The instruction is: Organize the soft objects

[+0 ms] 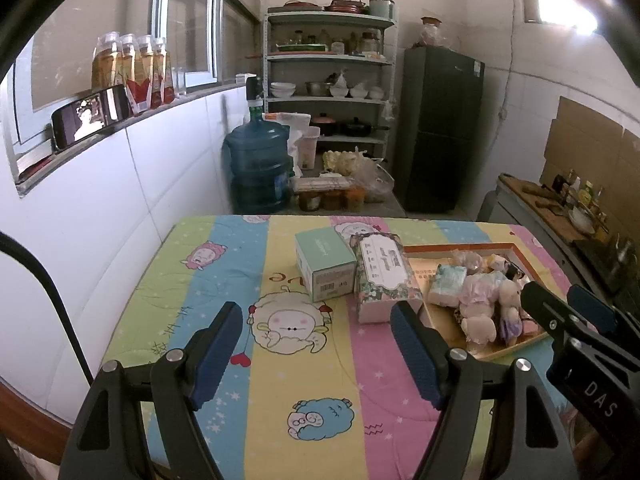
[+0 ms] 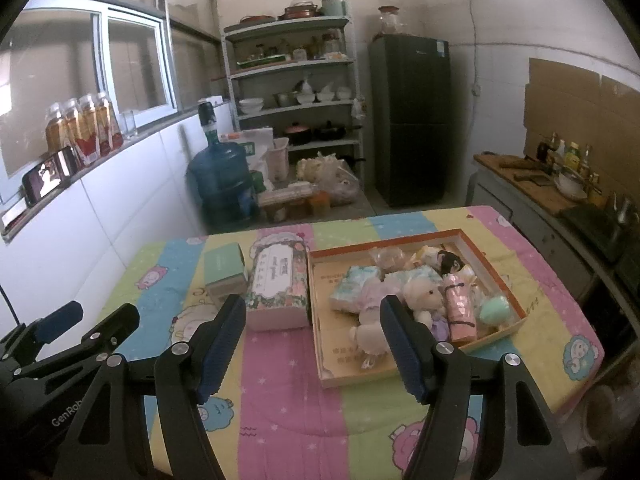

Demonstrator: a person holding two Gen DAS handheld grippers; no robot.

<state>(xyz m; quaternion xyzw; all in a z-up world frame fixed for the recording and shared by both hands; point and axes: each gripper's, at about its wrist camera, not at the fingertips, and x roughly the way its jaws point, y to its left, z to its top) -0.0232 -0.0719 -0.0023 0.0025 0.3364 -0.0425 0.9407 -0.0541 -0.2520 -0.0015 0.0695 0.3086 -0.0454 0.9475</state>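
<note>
Striped pastel cloth with cartoon sheep covers the tabletop (image 1: 240,280) in front of you. Your left claw (image 1: 316,344) hangs released above the yellow stripe, its blue-padded fingers spread wide with nothing between them. Your right claw (image 2: 312,340) is likewise released, fingers apart and empty, hovering over the near edge of the cloth; its right finger overlaps the near corner of the tray in that view.

The soft things sit together in the orange-rimmed cardboard tray (image 2: 496,258) on the right half of the tabletop. Inside it you can see a cream plush sheep (image 2: 424,296) lying on its side, a pink rolled cloth bound with dark bands (image 2: 460,308) just beside it, a mint green round puff (image 2: 494,310) against the right wall, a pale blue printed tissue pack (image 2: 354,286) towards the left, and a small dark-haired doll (image 2: 452,262) near the far side.

Touching the tray's left wall lies a floral tissue box (image 2: 278,284), and just left of that stands a mint green carton (image 2: 226,270).
</note>
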